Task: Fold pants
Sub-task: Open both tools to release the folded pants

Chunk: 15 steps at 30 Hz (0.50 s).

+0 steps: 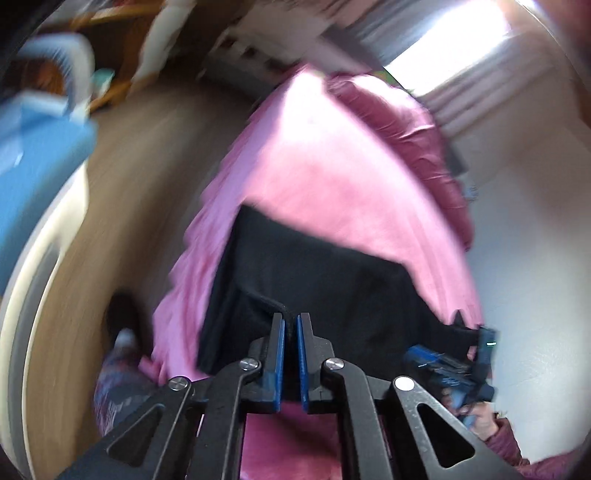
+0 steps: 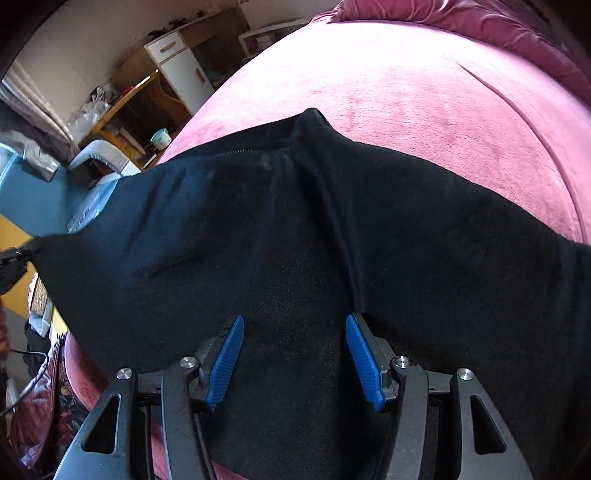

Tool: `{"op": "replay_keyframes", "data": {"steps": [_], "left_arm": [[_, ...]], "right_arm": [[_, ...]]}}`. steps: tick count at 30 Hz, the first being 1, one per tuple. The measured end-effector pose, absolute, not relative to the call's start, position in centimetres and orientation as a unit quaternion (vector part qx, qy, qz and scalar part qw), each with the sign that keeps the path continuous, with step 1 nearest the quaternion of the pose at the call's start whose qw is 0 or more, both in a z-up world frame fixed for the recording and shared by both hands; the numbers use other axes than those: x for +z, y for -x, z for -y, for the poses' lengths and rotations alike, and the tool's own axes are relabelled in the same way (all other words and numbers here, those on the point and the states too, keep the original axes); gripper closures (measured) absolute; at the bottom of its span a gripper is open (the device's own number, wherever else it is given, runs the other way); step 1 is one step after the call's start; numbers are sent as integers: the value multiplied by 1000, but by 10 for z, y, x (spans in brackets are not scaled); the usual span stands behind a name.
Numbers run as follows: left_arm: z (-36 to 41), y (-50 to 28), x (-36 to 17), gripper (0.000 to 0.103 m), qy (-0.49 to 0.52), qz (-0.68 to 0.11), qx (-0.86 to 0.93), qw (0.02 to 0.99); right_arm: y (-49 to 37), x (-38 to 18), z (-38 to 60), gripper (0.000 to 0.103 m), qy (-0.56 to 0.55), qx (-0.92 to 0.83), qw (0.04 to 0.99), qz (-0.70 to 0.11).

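The black pants (image 2: 295, 221) lie spread across a pink bed cover (image 2: 424, 92). My right gripper (image 2: 295, 316) hangs open just above the cloth, and its blue pads (image 2: 232, 354) stand wide apart with nothing pinched. At the left edge of the right wrist view, my left gripper (image 2: 13, 258) holds a corner of the pants, which is pulled to a point and lifted. In the blurred left wrist view my left gripper (image 1: 291, 315) is shut, with a hem of the pants (image 1: 314, 280) at its tips. The right gripper (image 1: 480, 354) and a hand show at the pants' far corner.
The pink cover (image 1: 332, 158) ends at a wooden floor (image 1: 147, 184) on the left, with a blue box (image 1: 33, 166) beyond. A crumpled dark red quilt (image 2: 480, 22) lies at the bed's far end. A white cabinet (image 2: 181, 70) and a wooden desk (image 2: 136, 96) stand beside the bed.
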<state>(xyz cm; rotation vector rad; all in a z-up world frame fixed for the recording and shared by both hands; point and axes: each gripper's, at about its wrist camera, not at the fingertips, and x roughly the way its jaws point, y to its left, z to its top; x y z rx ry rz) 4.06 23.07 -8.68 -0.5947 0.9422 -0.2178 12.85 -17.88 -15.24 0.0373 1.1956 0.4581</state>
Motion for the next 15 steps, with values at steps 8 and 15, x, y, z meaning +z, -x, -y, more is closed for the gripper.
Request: {"op": "replay_keyframes", "data": {"steps": [8, 15], "left_arm": [[-229, -58, -169, 94, 217, -577, -14, 787], [-243, -51, -153, 75, 240, -563, 4, 791]], "right_arm": [[-118, -161, 164, 12, -35, 224, 813, -536], [-101, -170, 124, 0, 72, 206, 821, -527]]}}
